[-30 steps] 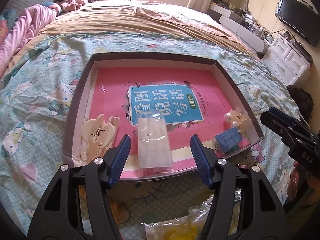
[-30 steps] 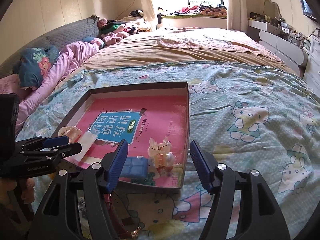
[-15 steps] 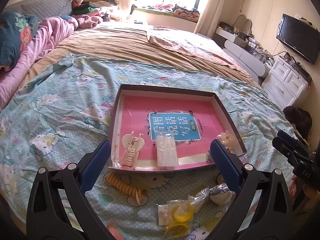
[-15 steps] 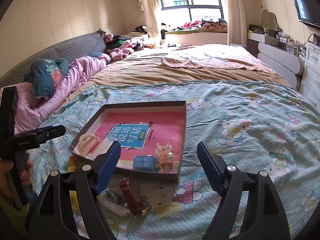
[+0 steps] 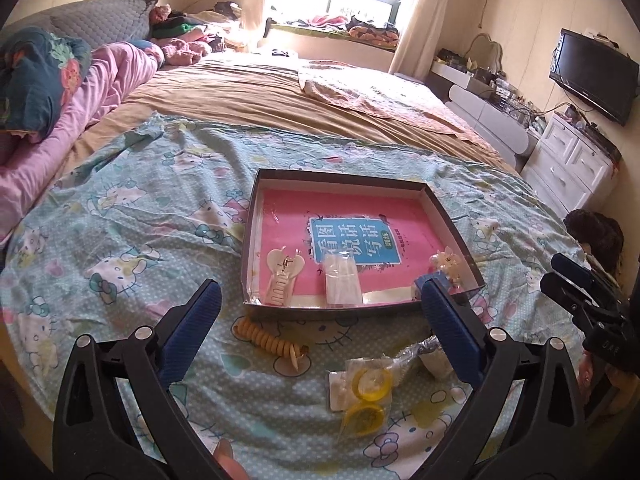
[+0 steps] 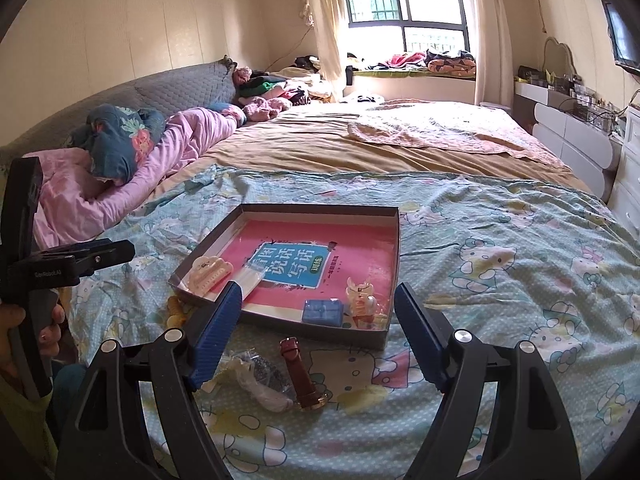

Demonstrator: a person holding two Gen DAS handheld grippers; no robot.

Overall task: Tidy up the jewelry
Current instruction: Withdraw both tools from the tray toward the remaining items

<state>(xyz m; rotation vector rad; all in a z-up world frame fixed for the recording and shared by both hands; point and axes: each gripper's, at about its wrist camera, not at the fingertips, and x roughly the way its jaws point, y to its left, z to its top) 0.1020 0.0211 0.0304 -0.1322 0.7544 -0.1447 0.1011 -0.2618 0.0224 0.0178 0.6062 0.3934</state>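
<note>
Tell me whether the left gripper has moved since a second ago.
Yes. The left gripper has pulled back from the shallow dark cardboard tray, which now looks smaller and farther.

The right gripper point(image 6: 318, 332) hangs above the patterned bedspread point(image 6: 500, 280) with its blue-padded jaws spread wide and nothing between them. Ahead lies a shallow box point(image 6: 394, 240) lined with a pink book cover. Inside sit a blue pouch point(image 6: 323, 312), a clear hair claw point(image 6: 362, 298), a cream hair clip point(image 6: 210, 272) and a small plastic bag point(image 6: 250, 278). On the bedspread near the box's front wall lies a brown watch point(image 6: 302, 376), beside a crumpled packet point(image 6: 258, 380). At far left a hand point(image 6: 24, 340) holds the left gripper point(image 6: 112, 252).
</note>
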